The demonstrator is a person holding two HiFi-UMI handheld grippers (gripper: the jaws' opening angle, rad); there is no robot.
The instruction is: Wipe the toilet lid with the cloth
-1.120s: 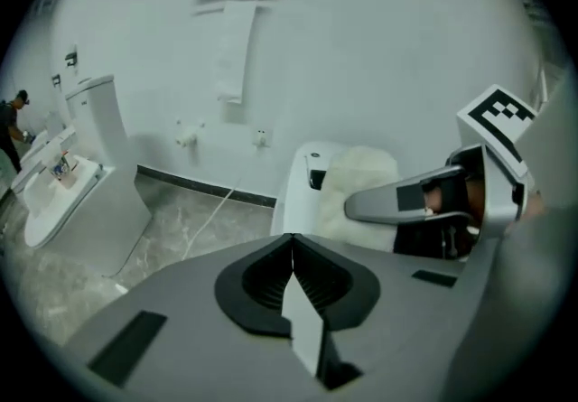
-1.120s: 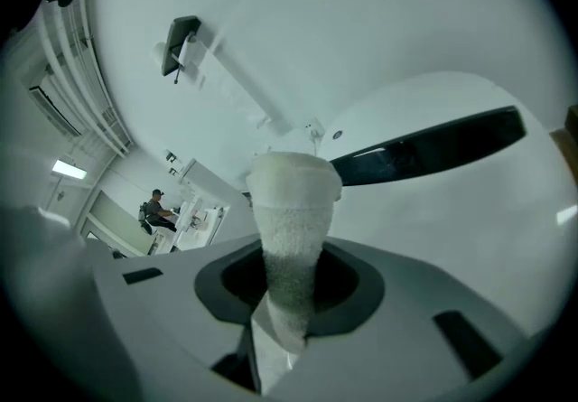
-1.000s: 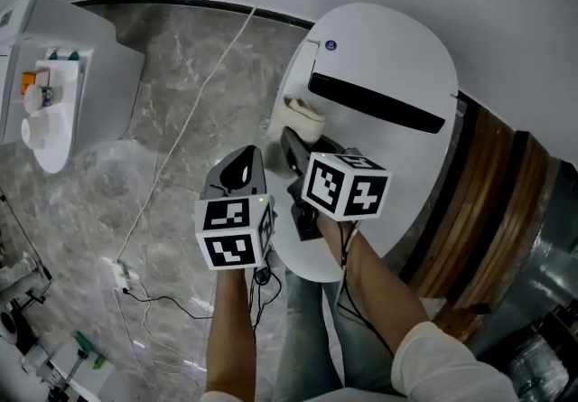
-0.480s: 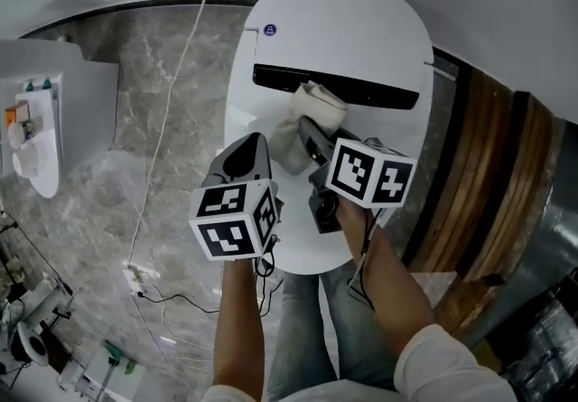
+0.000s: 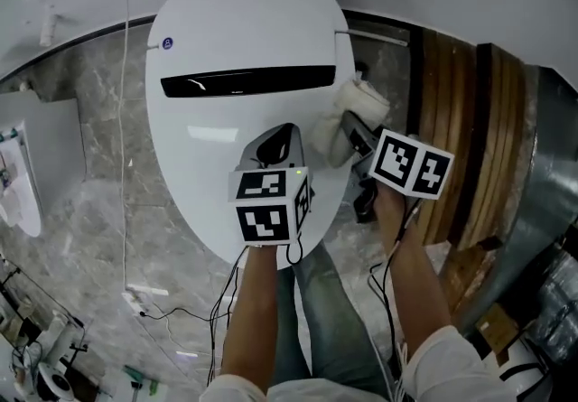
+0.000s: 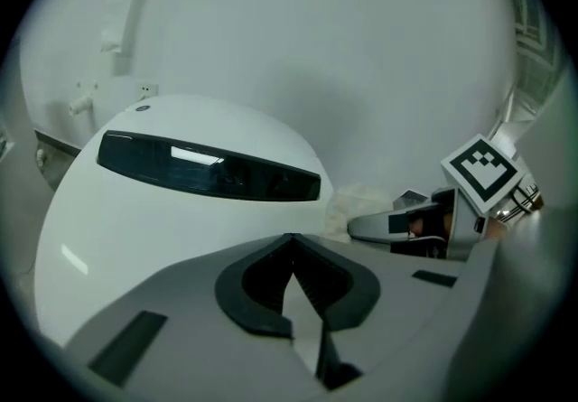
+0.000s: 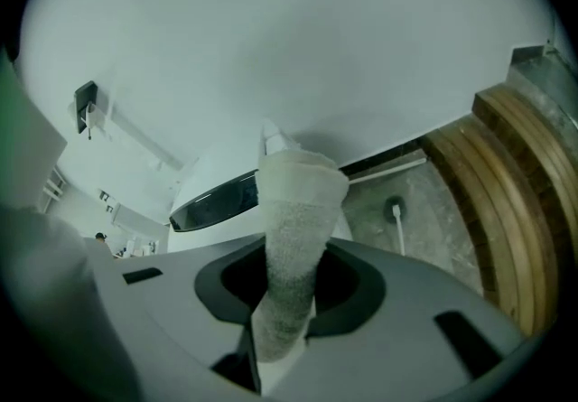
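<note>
We count two claws here. The right claw [image 7: 275, 350] is clamped on the one cloth [image 7: 293, 210], a pale, nubbly terry piece rolled into a thick tube that stands up out of the dark jaw pads. The left claw [image 6: 298, 301] has its jaws drawn together with nothing between them. Each claw carries one of two marker cubes [image 5: 269, 206], white with black square patterns. In the head view the left claw [image 5: 275, 145] hangs over the near half of the single toilet lid [image 5: 244, 39], a smooth, glossy white oval crossed by one long dark strip [image 5: 244, 81]. The right claw [image 5: 357, 143] sits just off the lid's right rim and holds the cloth [image 5: 357, 111] against that edge; we cannot tell whether the cloth presses on it. Two forearms [image 5: 253, 319] reach forward side by side, both claws tilted downward, the right one angled in toward the lid. Around the lid we see grey veined stone floor [image 5: 81, 210], curved wooden slats [image 5: 461, 120] on the right and one thin white cable [image 5: 124, 120] running down the left.
</note>
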